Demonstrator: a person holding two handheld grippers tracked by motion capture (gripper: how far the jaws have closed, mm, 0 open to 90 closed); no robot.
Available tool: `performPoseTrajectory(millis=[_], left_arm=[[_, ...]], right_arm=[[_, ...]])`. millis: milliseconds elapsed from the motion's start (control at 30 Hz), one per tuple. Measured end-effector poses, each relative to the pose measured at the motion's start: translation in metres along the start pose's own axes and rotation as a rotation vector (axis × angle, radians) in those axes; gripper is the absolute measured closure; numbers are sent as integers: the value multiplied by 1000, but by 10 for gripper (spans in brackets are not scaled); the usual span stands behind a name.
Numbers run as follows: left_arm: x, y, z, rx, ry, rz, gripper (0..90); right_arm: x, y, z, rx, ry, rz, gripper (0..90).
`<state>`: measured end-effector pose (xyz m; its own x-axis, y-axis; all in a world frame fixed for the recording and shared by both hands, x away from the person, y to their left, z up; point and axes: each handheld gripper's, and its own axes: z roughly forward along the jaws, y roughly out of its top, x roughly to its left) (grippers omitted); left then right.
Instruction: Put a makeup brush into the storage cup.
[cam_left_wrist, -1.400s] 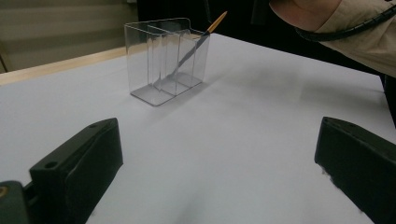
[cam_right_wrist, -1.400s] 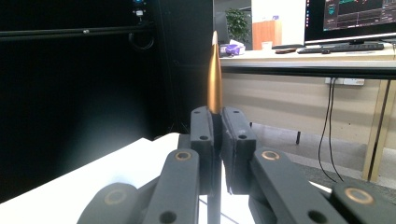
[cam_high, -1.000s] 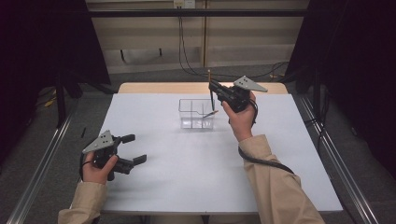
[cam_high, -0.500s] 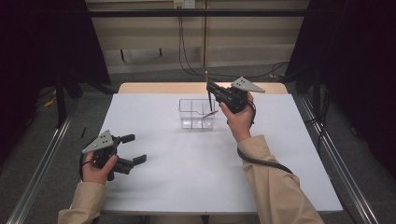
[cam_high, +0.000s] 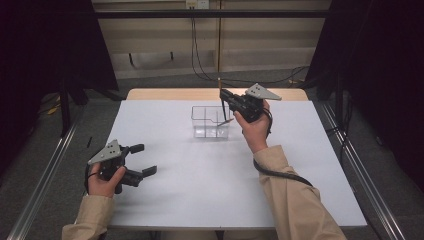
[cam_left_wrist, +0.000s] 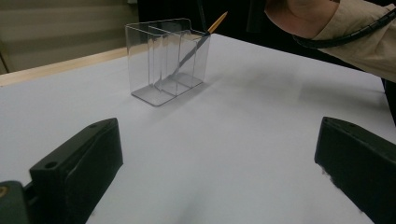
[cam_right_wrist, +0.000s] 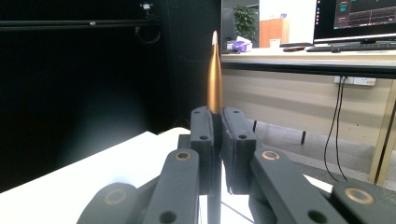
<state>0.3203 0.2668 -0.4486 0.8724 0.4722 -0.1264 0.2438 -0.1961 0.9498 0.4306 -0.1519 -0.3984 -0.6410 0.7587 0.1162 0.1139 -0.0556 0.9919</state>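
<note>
A clear plastic organizer (cam_high: 210, 122) (cam_left_wrist: 161, 60) with several compartments stands at the far middle of the white table (cam_high: 200, 180). A dark pen with a gold end (cam_left_wrist: 198, 43) (cam_high: 225, 121) leans inside its right compartment. Just above the organizer's right side, my right gripper (cam_high: 223, 96) (cam_right_wrist: 218, 126) is shut on a second pen (cam_high: 220, 92), held upright with its gold tip (cam_right_wrist: 214, 74) pointing up. My left gripper (cam_high: 142, 160) (cam_left_wrist: 219, 168) rests at the near left of the table, open, with nothing between its jaws.
Metal rails (cam_high: 45, 165) run along both sides of the table. A wooden strip (cam_high: 165, 94) edges the far side. Cables (cam_high: 195, 55) hang against the back wall. A desk with a monitor (cam_right_wrist: 355, 18) shows beyond, in the right gripper view.
</note>
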Motion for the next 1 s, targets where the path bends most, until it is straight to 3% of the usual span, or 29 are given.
performPoseTrajectory(millis=[1000], left_arm=[[0, 0, 0, 1, -4, 0, 9]], right_arm=[[0, -5, 5, 8, 5, -3, 845]])
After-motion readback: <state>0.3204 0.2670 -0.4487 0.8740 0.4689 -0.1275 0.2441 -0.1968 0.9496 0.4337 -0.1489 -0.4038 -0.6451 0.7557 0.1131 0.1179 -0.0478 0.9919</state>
